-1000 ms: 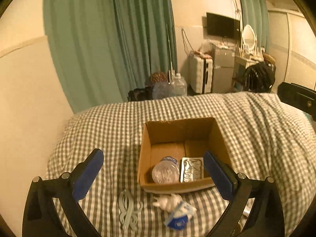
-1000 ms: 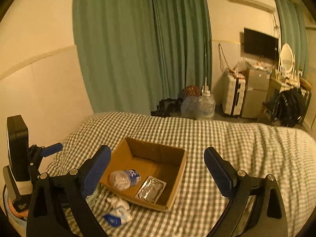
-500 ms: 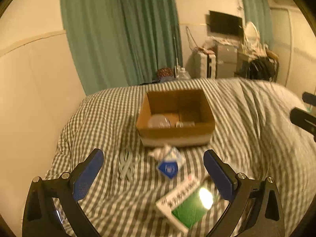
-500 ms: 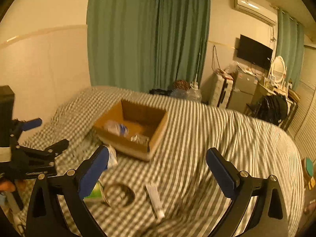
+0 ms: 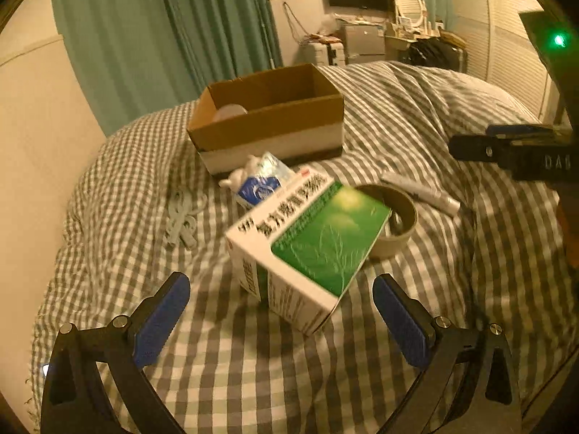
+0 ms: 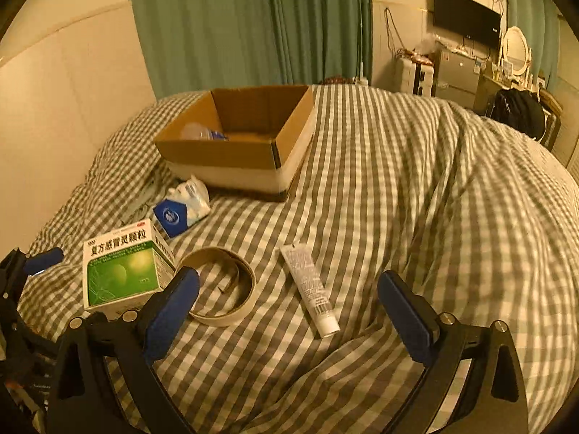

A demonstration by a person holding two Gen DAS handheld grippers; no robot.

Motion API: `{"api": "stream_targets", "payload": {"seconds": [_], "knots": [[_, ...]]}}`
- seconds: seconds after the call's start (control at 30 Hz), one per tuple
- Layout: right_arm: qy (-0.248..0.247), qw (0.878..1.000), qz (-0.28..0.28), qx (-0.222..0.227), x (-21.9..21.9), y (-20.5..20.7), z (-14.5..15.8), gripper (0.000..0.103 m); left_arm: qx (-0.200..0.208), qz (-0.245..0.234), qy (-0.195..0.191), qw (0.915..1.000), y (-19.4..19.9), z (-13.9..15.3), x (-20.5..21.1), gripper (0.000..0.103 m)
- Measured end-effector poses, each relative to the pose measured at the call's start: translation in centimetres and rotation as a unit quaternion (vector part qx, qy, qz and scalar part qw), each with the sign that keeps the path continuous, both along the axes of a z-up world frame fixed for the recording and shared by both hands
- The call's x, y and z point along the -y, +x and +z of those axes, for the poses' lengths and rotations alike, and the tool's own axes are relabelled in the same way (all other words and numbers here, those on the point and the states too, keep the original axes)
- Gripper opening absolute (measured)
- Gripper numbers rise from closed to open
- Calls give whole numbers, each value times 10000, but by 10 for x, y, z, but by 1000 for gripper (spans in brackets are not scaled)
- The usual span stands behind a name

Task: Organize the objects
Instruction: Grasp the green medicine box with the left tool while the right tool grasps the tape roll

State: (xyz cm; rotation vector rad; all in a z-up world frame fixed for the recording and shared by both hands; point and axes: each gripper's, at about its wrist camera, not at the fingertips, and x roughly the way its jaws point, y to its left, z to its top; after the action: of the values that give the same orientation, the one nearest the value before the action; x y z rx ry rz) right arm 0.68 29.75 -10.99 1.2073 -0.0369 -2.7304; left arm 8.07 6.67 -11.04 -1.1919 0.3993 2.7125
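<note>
A green and white medicine box (image 5: 307,246) (image 6: 123,275) lies on the checked bedspread, just ahead of my open left gripper (image 5: 282,322), whose fingers are empty. Beside the box rests a tape ring (image 5: 392,222) (image 6: 220,285), and right of that a white tube (image 5: 421,191) (image 6: 311,285). My right gripper (image 6: 289,314) is open and empty, with the tube and ring lying between and ahead of its fingers. A blue and white packet (image 5: 260,181) (image 6: 181,209) sits in front of the cardboard box (image 5: 267,115) (image 6: 239,141), which holds a plastic bottle (image 6: 202,132).
A pale cable bundle (image 5: 181,217) lies left of the packet. A cream wall (image 6: 65,83) borders the bed on the left and green curtains (image 6: 253,25) hang behind. Furniture, a suitcase and a TV stand at the far right. The bedspread (image 6: 416,188) rises in folds to the right.
Both grippers have pulled back and dropped lower over the near part of the bed. The medicine box, tape ring and tube came into view close in front. The cardboard box now looks farther away.
</note>
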Motion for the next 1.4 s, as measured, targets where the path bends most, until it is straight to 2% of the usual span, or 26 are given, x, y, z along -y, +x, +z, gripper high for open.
{"api": "stream_targets", "payload": {"seconds": [0.13,0.27,0.4,0.53,0.73,0.8,0.87,0.93,1.17,1.33,1.4], "knots": [[108,9998,55,154,6,-4,-9,99,117,-97,-26,9999,-11,-16,4,103],[127,9994,48,323,8,-9,-19,99,15,-514,-70,9987,-22,-24,3,103],[148,9989,82,441,10,-14,-25,99,169,-834,24,9964,-37,-28,-2,103],[174,9984,120,532,14,-17,-29,99,259,-980,6,9948,-49,-30,-9,103],[215,9975,250,629,25,-22,-35,99,418,-1086,219,9930,-61,-36,-10,103],[227,9973,289,633,28,-22,-36,99,466,-1111,327,9922,-59,-35,-7,100],[227,9972,332,636,32,-22,-37,99,405,-1058,406,9927,-56,-31,-2,99],[219,9968,394,659,36,-23,-38,99,307,-938,330,9946,-51,-24,3,98],[188,9928,812,863,70,-35,-56,99,260,-55,91,9996,-55,-12,41,98],[432,9885,960,1084,91,-45,-74,99,307,230,220,9990,-57,-8,59,98],[470,9887,917,1088,91,-46,-76,87,296,267,247,9989,-55,-6,61,97]]}}
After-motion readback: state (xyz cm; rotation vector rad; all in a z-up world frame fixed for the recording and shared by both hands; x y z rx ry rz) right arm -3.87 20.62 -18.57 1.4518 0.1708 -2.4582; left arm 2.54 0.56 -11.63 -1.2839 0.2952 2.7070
